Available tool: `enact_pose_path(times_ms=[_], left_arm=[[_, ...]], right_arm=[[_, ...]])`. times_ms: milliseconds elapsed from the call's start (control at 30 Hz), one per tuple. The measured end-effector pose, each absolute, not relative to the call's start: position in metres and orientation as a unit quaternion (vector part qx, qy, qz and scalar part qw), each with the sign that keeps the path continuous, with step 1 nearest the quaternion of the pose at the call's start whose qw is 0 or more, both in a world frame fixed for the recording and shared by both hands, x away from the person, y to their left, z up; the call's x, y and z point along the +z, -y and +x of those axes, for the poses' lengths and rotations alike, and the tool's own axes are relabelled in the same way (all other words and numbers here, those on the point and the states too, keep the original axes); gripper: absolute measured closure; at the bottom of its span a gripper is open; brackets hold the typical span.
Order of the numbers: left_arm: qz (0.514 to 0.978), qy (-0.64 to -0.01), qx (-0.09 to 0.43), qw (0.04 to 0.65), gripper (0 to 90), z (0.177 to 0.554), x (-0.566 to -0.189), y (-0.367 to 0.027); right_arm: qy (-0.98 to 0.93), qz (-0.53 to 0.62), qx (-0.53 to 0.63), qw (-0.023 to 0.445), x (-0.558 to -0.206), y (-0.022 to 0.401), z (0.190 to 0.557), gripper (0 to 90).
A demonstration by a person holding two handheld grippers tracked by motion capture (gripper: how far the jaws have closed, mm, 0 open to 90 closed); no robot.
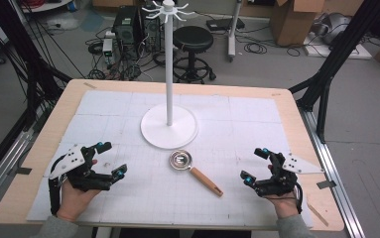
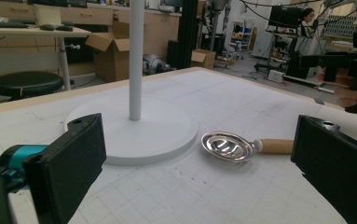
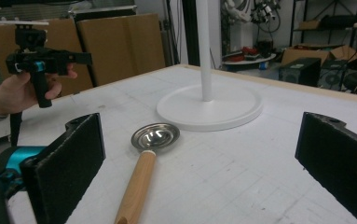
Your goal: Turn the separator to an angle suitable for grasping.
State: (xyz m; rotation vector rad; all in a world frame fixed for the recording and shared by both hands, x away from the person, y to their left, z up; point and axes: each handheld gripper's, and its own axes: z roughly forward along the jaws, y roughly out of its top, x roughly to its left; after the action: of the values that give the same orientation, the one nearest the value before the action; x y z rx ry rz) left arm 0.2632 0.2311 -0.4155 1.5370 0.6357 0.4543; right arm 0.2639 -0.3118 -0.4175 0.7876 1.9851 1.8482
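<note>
— Any writing, labels or numbers to read here?
— None that I can make out. The worktop (image 1: 257, 106) carries only a ruled grid, and the cardboard boxes (image 1: 290, 20) behind are too blurred to tell.

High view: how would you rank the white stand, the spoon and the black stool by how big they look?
1. White stand: by far the largest, with a tall pole and wide round base.
2. Black stool: smaller, though it stands farther from the camera on the floor, so it may be bigger than it looks.
3. Spoon: smallest.
</note>
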Motion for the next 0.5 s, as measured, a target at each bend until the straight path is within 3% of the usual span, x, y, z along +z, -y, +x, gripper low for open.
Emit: enact_pose_path(times_ms=[467,500], left_arm=[[0.695,-0.276,0.200,0.633,3.7,0.259,-0.417,-0.229],[0.695,-0.276,0.200,0.633,3.7,0.259,-0.417,-0.229]], right_arm=[[-0.714,0.274,0.627,0.150,-0.415,0.298,0.270,0.5],[-0.716,0.274,0.625,0.149,-0.414,0.297,0.270,4.1]])
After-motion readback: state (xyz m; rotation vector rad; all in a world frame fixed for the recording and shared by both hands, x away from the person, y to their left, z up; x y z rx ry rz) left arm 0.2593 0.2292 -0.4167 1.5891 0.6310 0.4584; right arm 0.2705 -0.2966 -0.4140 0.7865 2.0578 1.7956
